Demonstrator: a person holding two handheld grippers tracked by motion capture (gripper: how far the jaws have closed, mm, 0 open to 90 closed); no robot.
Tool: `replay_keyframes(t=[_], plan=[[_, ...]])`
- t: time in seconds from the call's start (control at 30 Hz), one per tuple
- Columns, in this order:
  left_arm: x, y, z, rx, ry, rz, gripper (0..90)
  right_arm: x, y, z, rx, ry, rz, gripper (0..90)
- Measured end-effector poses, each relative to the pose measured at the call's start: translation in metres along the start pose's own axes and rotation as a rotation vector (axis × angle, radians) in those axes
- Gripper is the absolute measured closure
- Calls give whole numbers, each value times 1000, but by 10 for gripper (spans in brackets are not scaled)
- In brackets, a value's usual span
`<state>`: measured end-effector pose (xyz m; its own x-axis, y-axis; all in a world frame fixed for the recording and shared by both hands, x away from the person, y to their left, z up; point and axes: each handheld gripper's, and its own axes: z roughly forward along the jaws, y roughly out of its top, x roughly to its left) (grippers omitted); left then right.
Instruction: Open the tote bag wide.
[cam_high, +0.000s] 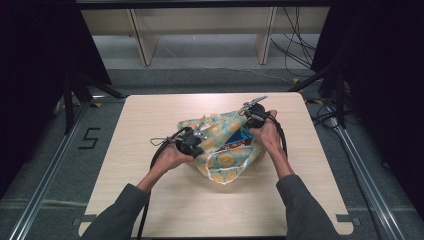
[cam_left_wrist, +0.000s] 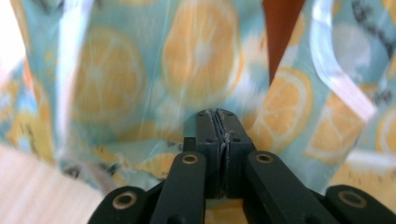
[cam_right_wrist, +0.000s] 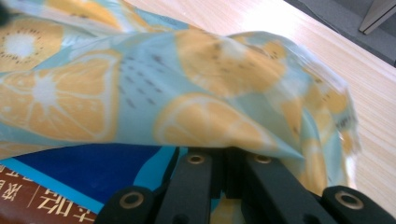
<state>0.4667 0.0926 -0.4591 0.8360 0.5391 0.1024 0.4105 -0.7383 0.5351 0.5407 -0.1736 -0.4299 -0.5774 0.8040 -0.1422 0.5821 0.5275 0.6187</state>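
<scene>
A fruit-print bag (cam_high: 220, 142) lay near the middle of the table (cam_high: 150, 200), a blue packet (cam_right_wrist: 93, 168) showing inside. The left gripper (cam_left_wrist: 217, 122) had its jaws pinched together on the bag's cloth. The right gripper (cam_high: 252, 116) was clamped on the bag's far edge.

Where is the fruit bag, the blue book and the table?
fruit bag (cam_high: 220, 131), high view, on its top cloth.
blue book (cam_right_wrist: 93, 163), right gripper view, on its cover.
table (cam_high: 150, 115), high view, on bare wood.

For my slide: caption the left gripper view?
Left tool pinched shut on the fruit-print bag.
</scene>
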Motion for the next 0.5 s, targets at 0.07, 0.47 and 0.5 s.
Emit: replay_keyframes(t=[0.07, 0.47, 0.5], plan=[[-2, -14, 0, 12, -16, -6, 874, -2, 0, -2, -4, -5, -14, 900], [-27, 25, -46, -279, 41, 12, 782, 15, 3, -13, -40, 63, -2, 896], [-28, 37, -47, -293, 63, 9, 742, 17, 3, -17, -30, 82, -29, 896]])
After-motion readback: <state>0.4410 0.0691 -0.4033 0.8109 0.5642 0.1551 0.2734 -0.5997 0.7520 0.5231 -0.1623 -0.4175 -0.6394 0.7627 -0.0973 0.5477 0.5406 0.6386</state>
